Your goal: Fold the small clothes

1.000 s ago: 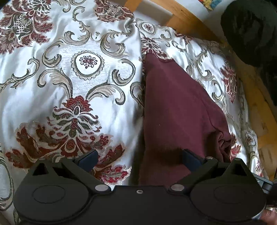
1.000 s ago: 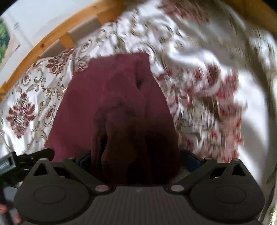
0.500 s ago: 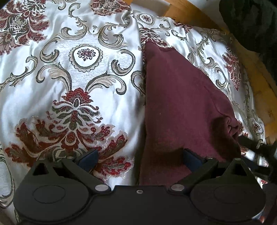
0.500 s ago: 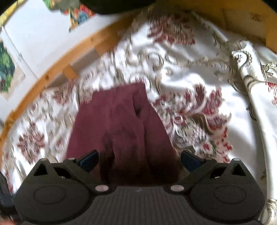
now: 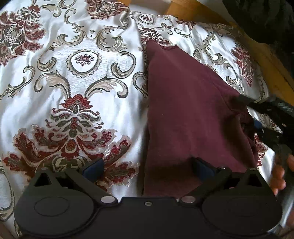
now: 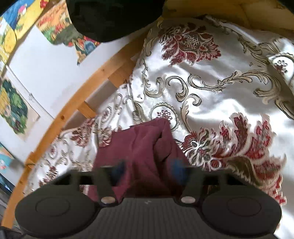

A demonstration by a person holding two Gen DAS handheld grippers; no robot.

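A maroon garment (image 5: 193,110) lies folded lengthwise on a white bedspread with a red floral pattern (image 5: 82,92). My left gripper (image 5: 147,165) is open wide over the garment's near left edge, one finger above the bedspread, the other above the cloth, gripping nothing. At the garment's bunched right side sits my right gripper (image 5: 257,126), held by a hand (image 5: 279,176). In the right wrist view the right gripper (image 6: 147,169) is blurred. Its jaws are closing, and a raised fold of the garment (image 6: 143,143) fills the gap between them.
A wooden bed frame (image 6: 77,103) curves along the far side of the bedspread (image 6: 220,95). Behind it is a white wall with colourful pictures (image 6: 12,103). A dark bulky shape (image 6: 114,16) sits at the top edge.
The right gripper's fingers have drawn together from wide open onto the maroon fold, and it has tilted up and moved in at the garment's right edge. The left gripper has hardly shifted.
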